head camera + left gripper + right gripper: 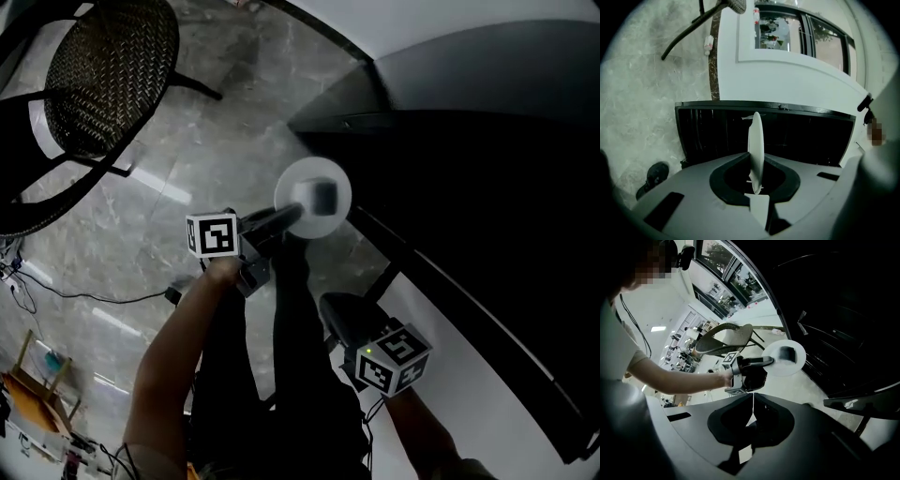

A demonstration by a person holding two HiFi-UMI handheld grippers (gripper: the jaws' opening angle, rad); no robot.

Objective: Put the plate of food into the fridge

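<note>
Plate [302, 182] edge pinched in left claw [756, 186]; food [323, 196] blurred; right claw [752, 409] pressed together, empty.

White plate [298, 183], and on it a dark grey block of food [323, 195]. The floor [216, 112] is pale grey, marbled with lighter veins. The chair [108, 70] has a black frame and a black woven herringbone mesh. The fridge [487, 216] is black throughout. The left hand-held gripper [298, 211] is black, the right hand-held gripper [328, 302] black too. Each marker cube [214, 234] is white with black square patterns.
</note>
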